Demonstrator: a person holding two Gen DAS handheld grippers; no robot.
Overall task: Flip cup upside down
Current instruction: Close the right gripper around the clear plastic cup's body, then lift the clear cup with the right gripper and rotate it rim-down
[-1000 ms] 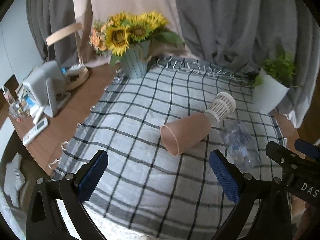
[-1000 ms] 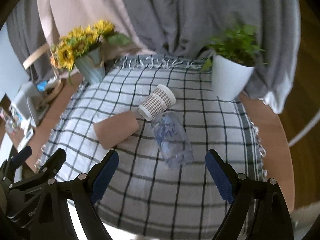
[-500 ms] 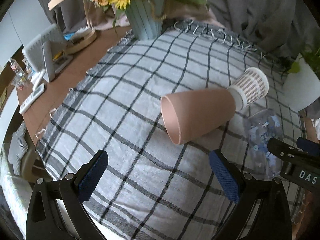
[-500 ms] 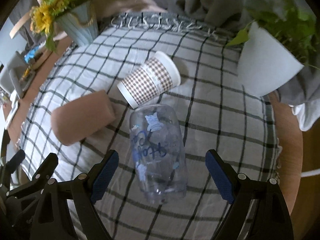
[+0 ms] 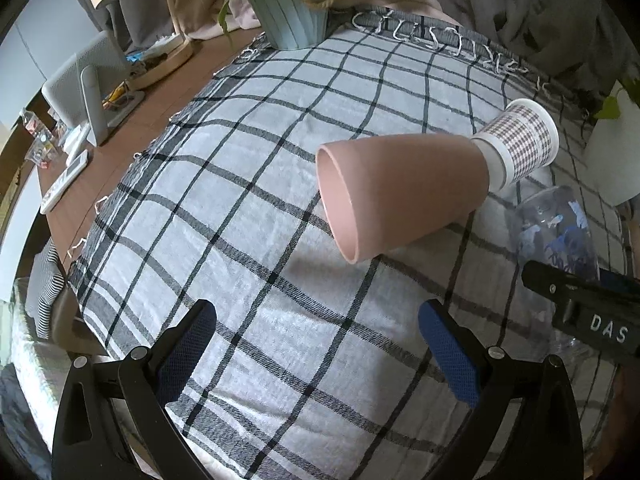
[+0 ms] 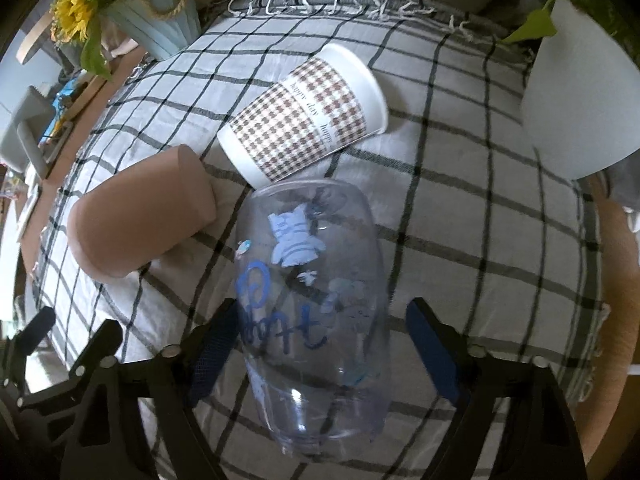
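Three cups lie on their sides on the checked cloth. A pink cup (image 5: 400,196) has its mouth toward my left gripper (image 5: 316,344), which is open and a short way in front of it. A checked paper cup (image 6: 308,120) lies behind it. A clear glass cup with blue drawings (image 6: 312,304) lies between the open fingers of my right gripper (image 6: 320,344), not gripped. The pink cup also shows in the right wrist view (image 6: 140,216), and the glass cup in the left wrist view (image 5: 560,232).
A blue vase of sunflowers (image 5: 288,12) stands at the back left of the cloth. A white plant pot (image 6: 580,92) stands at the back right. A white device (image 5: 80,88) and a remote (image 5: 64,180) sit on the wooden table to the left.
Both grippers have moved forward and down toward the cups. The glass cup now lies between the right gripper's fingers. The cups have not moved.
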